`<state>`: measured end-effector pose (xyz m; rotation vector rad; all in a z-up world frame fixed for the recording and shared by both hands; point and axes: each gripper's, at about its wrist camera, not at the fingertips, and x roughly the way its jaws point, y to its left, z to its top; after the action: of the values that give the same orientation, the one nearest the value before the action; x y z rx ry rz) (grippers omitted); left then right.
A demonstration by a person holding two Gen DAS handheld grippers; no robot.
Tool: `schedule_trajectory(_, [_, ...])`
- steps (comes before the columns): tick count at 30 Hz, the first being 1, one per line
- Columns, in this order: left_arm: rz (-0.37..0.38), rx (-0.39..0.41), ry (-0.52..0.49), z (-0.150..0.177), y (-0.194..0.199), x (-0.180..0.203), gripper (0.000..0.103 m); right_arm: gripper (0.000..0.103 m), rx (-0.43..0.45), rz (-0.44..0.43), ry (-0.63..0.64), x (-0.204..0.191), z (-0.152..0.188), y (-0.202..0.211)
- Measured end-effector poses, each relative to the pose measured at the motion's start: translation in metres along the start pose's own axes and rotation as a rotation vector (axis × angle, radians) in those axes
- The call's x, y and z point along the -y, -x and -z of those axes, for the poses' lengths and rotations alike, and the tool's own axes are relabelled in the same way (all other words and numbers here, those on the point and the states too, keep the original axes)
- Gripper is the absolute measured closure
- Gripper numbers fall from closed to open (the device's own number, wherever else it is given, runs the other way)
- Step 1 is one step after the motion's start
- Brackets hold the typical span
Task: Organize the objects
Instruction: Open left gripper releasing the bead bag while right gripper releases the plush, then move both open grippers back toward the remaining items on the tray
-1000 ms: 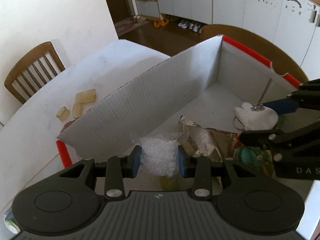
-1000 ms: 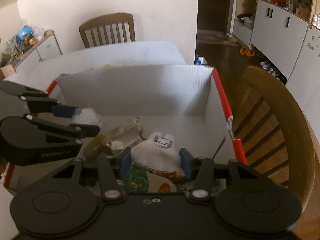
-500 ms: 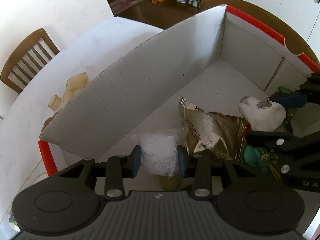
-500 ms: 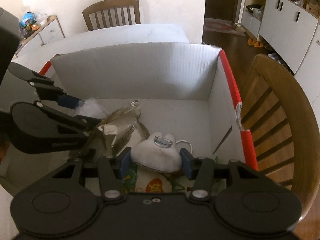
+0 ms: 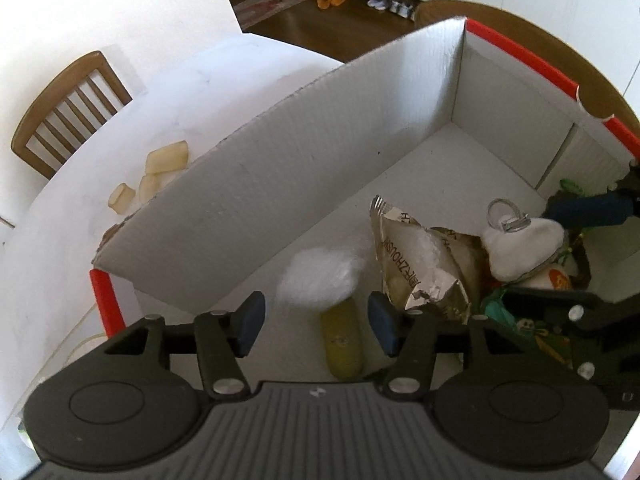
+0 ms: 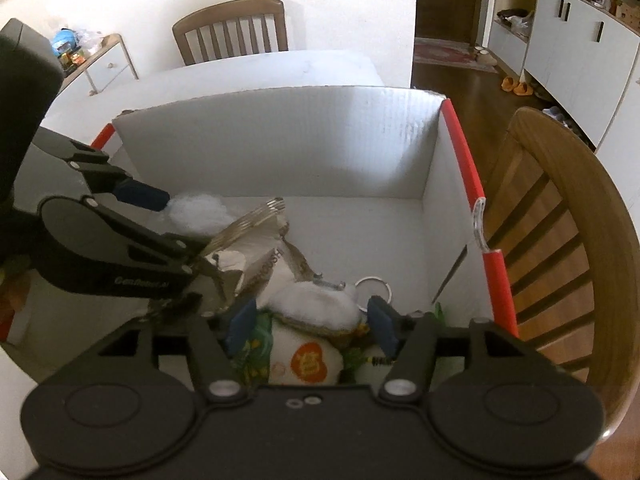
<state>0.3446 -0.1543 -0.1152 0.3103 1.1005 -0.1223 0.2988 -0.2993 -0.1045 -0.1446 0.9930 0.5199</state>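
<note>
— White corrugated card fills both my views: the box (image 5: 304,152) sits on the table (image 5: 224,80), red tape along its rims. What do you want first?

— Start at the left. What lies outside the box?

— On the table by the box's left wall I see a few pale yellowish blocks (image 5: 160,168), close together. I cannot tell what they are.

— And your left tongs?

— My left gripper (image 5: 316,322) is spread wide, blue pads apart, nothing between them touching either pad. Ahead of it, on the box floor near the left wall, lies the white fluffy bag (image 5: 320,276), with a yellow-green tube (image 5: 342,344) partly under it, toward me.

— Moving right?

— Just beside the fluffy bag is a crumpled foil snack packet (image 5: 416,264), lying roughly mid-floor. Right of that, the white plush keychain (image 6: 316,302) rests on top of a colourful printed packet (image 6: 304,360), near the box's front right corner. Its metal ring (image 6: 374,288) sticks out toward the right wall.

— Is the right tool holding it?

— No. My right gripper (image 6: 310,322) stands parted on either side of the plush, a gap showing at the right pad; on the left I cannot tell whether it touches.

— Beyond the box?

— A wooden chair (image 6: 560,240) stands against the right rim.
</note>
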Motion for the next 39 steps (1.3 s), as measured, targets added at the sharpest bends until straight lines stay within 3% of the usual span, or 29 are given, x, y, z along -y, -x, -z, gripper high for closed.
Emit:
schedule_trajectory(7, [0.029, 0.048, 0.032, 0.011, 0.018, -0.004, 0.041, 0.029, 0.032, -0.028, -0.005, -0.003, 0.003, 0.017])
schedule_trajectory(9, [0.052, 0.068, 0.046, 0.017, 0.028, -0.003, 0.033, 0.023, 0.048, -0.048, -0.012, -0.004, 0.003, 0.025])
schedule_trajectory(27, [0.162, 0.241, 0.111, 0.051, 0.096, -0.038, 0.032, 0.013, 0.193, -0.086, -0.068, -0.025, 0.005, 0.095])
schedule_trajectory(39, [0.179, 0.336, 0.169, 0.085, 0.14, -0.071, 0.024, 0.005, 0.263, -0.064, -0.112, -0.056, 0.015, 0.123])
